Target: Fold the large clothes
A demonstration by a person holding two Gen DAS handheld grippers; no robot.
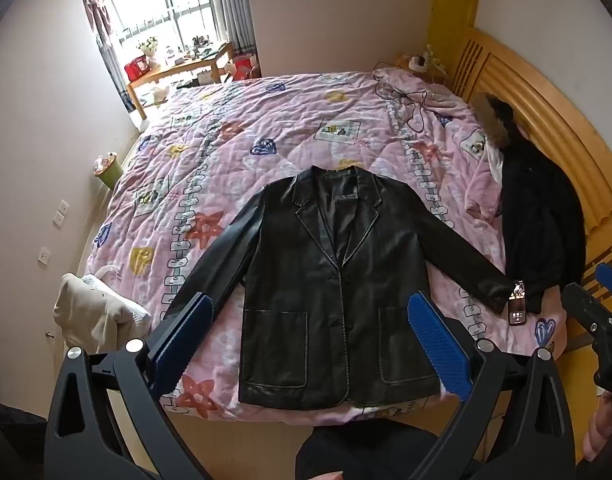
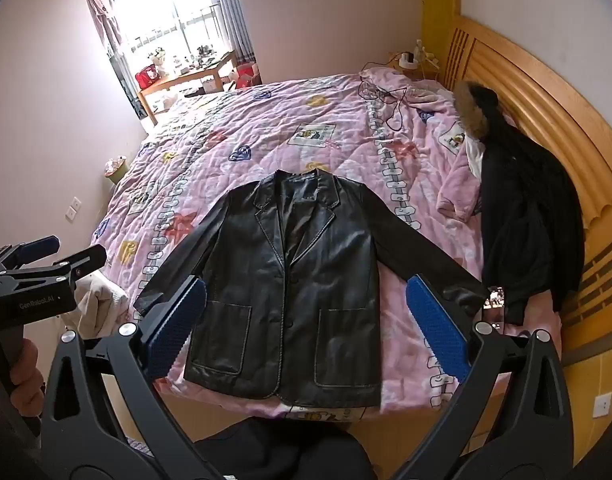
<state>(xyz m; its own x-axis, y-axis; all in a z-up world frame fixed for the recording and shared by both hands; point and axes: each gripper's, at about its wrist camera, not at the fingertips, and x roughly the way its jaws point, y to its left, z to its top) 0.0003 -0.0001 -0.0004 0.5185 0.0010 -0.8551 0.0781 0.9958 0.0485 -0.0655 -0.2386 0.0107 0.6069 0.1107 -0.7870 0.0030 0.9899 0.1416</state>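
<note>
A black leather jacket (image 1: pixel 325 280) (image 2: pixel 294 280) lies flat and face up on the pink quilt, collar away from me, hem at the near bed edge, both sleeves spread out to the sides. My left gripper (image 1: pixel 311 340) hovers above the jacket's lower half, jaws wide open with nothing between the blue pads. My right gripper (image 2: pixel 306 330) hangs over the same part of the jacket, also open and empty. Each gripper shows at the side of the other's view, apart from the cloth.
A phone (image 1: pixel 517 304) with a lit screen lies by the right sleeve cuff. A black fur-hooded coat (image 1: pixel 541 220) and pink garment (image 1: pixel 481 188) lie by the wooden headboard (image 1: pixel 565 120). Cream cloth (image 1: pixel 94 312) sits at the bed's left. Black cables (image 1: pixel 405 100) rest far on the quilt.
</note>
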